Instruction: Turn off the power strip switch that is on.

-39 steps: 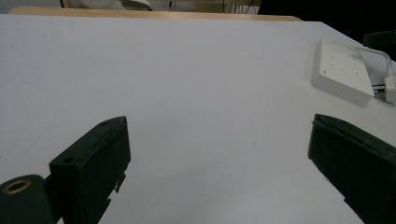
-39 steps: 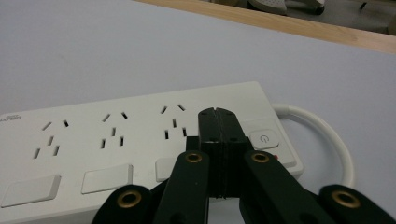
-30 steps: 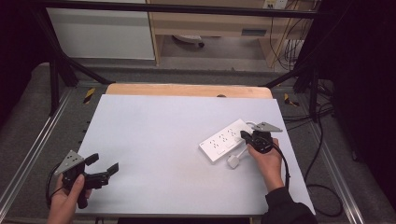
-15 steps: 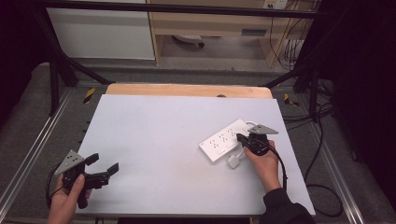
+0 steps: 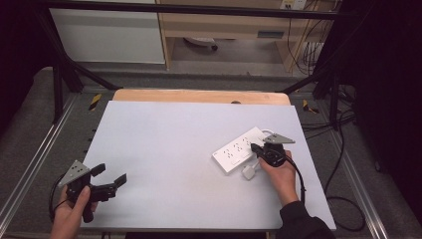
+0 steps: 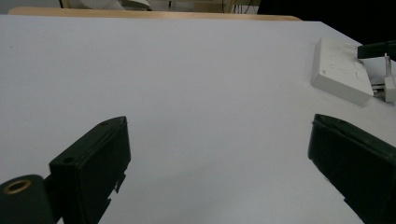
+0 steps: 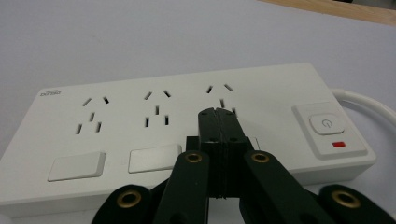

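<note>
Now we have our right gripper with its jaws pressed together, tips resting on the white power strip by the third socket group, which lies toward the table's right side. Our left gripper hangs wide apart, well away near the front-left corner.

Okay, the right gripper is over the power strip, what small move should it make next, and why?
Probably ease the right gripper straight down. Its jaws are shut and their tip sits over the white power strip, above the third small cover in the row beside the two flat white ones. The left gripper is open, far off, so it plays no part.
</note>
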### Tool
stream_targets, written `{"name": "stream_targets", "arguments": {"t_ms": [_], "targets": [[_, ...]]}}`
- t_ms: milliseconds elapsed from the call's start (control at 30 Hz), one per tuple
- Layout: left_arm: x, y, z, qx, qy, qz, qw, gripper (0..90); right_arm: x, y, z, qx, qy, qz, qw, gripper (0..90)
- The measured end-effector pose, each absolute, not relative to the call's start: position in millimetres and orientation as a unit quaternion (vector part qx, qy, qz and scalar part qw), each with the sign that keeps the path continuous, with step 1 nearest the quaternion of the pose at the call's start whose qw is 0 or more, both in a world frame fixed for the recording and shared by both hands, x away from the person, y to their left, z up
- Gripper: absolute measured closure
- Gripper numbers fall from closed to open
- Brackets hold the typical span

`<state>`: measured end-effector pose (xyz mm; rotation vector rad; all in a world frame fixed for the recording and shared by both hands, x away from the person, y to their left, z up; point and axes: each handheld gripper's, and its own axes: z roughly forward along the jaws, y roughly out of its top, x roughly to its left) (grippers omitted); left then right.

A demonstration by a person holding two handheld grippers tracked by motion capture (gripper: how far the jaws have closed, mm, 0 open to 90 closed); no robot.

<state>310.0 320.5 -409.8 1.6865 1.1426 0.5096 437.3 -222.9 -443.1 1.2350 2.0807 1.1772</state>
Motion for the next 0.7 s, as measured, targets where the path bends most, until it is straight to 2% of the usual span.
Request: {"name": "stream_targets", "arguments": {"t_ms": [700], "targets": [[309.8,320.6,-409.6,0.697,0.472,0.211,0.497,5.7,437.2,-221.6,-445.0,0.444,0.756,0.425,0.226,90.0]]}}
